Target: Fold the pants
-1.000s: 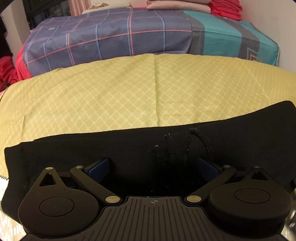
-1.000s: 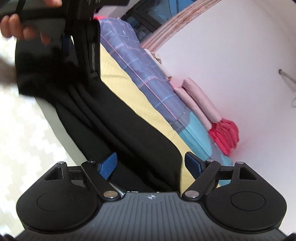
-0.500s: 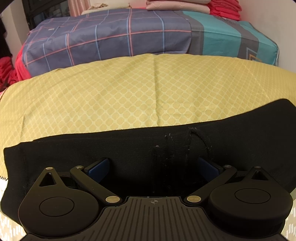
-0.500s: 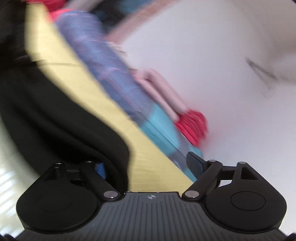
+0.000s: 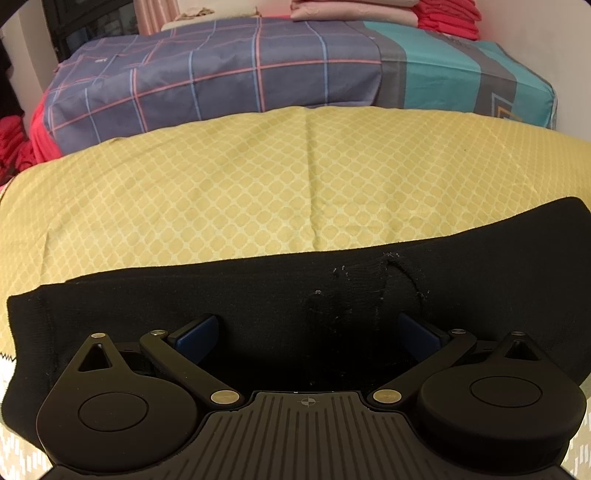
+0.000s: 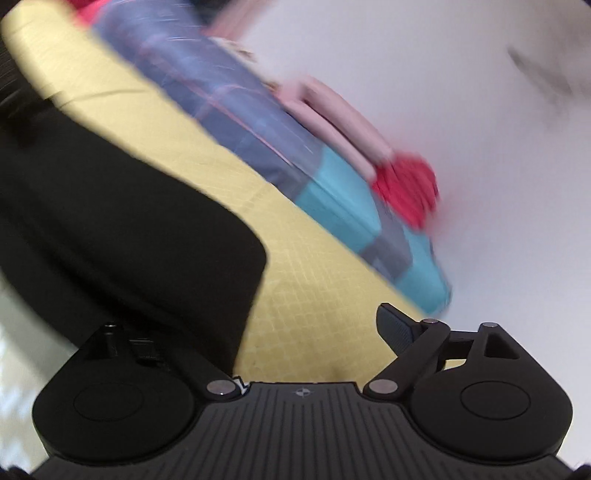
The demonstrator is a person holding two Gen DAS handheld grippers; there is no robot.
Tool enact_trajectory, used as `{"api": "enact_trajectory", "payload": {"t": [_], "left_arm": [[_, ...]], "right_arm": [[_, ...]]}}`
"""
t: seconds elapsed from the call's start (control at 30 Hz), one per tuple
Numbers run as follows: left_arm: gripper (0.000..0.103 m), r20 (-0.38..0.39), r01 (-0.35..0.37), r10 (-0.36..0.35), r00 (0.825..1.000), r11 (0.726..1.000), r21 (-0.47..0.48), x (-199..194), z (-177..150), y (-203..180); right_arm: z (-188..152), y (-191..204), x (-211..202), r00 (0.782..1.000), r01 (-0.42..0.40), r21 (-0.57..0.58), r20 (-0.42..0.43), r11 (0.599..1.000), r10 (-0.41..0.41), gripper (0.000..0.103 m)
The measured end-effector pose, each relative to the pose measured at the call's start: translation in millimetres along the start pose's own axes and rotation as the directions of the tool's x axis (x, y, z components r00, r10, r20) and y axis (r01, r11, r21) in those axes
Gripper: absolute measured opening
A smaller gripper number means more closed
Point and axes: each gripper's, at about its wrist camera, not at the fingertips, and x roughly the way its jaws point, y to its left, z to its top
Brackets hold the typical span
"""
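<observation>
Black knit pants (image 5: 280, 295) lie as a long band across the lower half of the left wrist view, spread on a yellow sheet (image 5: 258, 195) with a pale lattice print. The band's left end, with a stitched hem, sits at the lower left of the frame; its right end curves up toward the right edge. A small puckered fold with bits of lint shows right of centre.

The left gripper (image 5: 308, 332) sits low over the cloth with its jaws spread wide. Both blue pads (image 5: 197, 332) stand well apart, and the pants lie under and between them with nothing pinched.

Beyond the sheet, in the upper part of the frame, is a bed (image 5: 229, 81) in a purple check cover with a teal end. Pink bolsters (image 5: 351, 9) and a red pile (image 5: 448, 14) sit at the top right.

The right wrist view is blurred and tilted. Here the pants (image 6: 122, 229) fill the left side and end in a rounded edge near the middle, over the yellow sheet (image 6: 295, 288). The right gripper (image 6: 258, 332) has its jaws wide apart; only the right-hand pad (image 6: 395, 328) shows clearly. The left-hand finger seems lost against the black cloth, so I cannot tell whether it touches. Nothing is clamped.
</observation>
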Motion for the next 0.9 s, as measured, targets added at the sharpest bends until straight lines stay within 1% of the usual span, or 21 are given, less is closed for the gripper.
{"api": "enact_trajectory", "payload": {"t": [0.1,0.17,0.2,0.27,0.33,0.4,0.43,0.47,0.5,0.53,0.57,0.63,0.7,0.73,0.77,0.8,0.83,0.87,0.9], "left_arm": [[0.103,-0.002,0.004,-0.004,1.000,1.000,-0.002,0,1,1],[0.103,-0.003,0.006,-0.006,1.000,1.000,-0.004,1,1,1],[0.103,-0.003,0.007,-0.007,1.000,1.000,-0.004,1,1,1],[0.103,-0.002,0.008,-0.008,1.000,1.000,-0.005,1,1,1],[0.103,-0.001,0.009,-0.009,1.000,1.000,-0.006,1,1,2],[0.103,0.000,0.009,-0.009,1.000,1.000,-0.005,1,0,2],[0.103,0.001,0.009,-0.009,1.000,1.000,-0.004,1,0,2],[0.103,0.002,0.010,-0.010,1.000,1.000,-0.004,1,0,2],[0.103,0.004,0.011,-0.011,1.000,1.000,-0.003,0,0,2],[0.103,0.005,0.011,-0.011,1.000,1.000,-0.003,0,-1,2],[0.103,0.005,0.012,-0.012,1.000,1.000,-0.003,0,-1,2],[0.103,0.002,0.016,-0.016,1.000,1.000,0.001,-2,-1,3],[0.103,0.000,0.031,-0.031,1.000,1.000,0.000,-4,-3,6],[0.103,-0.003,0.042,-0.042,0.999,0.999,-0.004,-5,-3,8],[0.103,-0.006,0.056,-0.056,0.998,0.998,-0.011,-7,-3,10],[0.103,-0.009,0.064,-0.064,0.998,0.998,-0.021,-10,-2,12],[0.103,-0.009,0.074,-0.075,0.997,0.997,-0.033,-15,-1,15],[0.103,-0.003,0.092,-0.092,0.996,0.995,-0.047,-21,-1,20],[0.103,0.009,0.117,-0.116,0.993,0.991,-0.064,-28,-2,26]], "right_arm": [[-2,-13,-28,0.990,-0.125,-0.013,0.057,0.992,0.126,0.088],[5,-30,-42,0.977,-0.195,0.031,0.091,0.980,0.191,0.088],[8,-40,-47,0.966,-0.242,0.077,0.118,0.967,0.232,0.088],[21,-58,-50,0.941,-0.322,0.187,0.167,0.928,0.293,0.088],[40,-59,-44,0.924,-0.374,0.286,0.193,0.882,0.330,0.086],[53,-63,-27,0.918,-0.395,0.380,0.198,0.836,0.344,0.076],[58,-63,-21,0.914,-0.406,0.433,0.194,0.805,0.357,0.070],[62,-59,-7,0.909,-0.415,0.480,0.182,0.773,0.375,0.070],[62,-55,6,0.904,-0.417,0.523,0.152,0.743,0.400,0.070],[63,-50,19,0.891,-0.412,0.555,0.081,0.722,0.446,0.070],[62,-44,35,0.874,-0.402,0.566,0.004,0.719,0.485,0.071],[69,-51,31,0.886,-0.402,0.560,0.039,0.724,0.462,0.073],[70,-58,27,0.891,-0.399,0.594,0.069,0.699,0.450,0.074],[67,-58,29,0.890,-0.391,0.618,0.066,0.682,0.451,0.080],[65,-54,37,0.879,-0.386,0.627,0.028,0.677,0.475,0.082],[67,-50,44,0.872,-0.391,0.600,-0.003,0.698,0.490,0.082],[72,-48,42,0.881,-0.394,0.552,-0.002,0.734,0.474,0.083],[80,-49,40,0.887,-0.386,0.527,-0.015,0.757,0.462,0.083],[87,-50,38,0.892,-0.376,0.520,-0.021,0.767,0.452,0.083]]}}
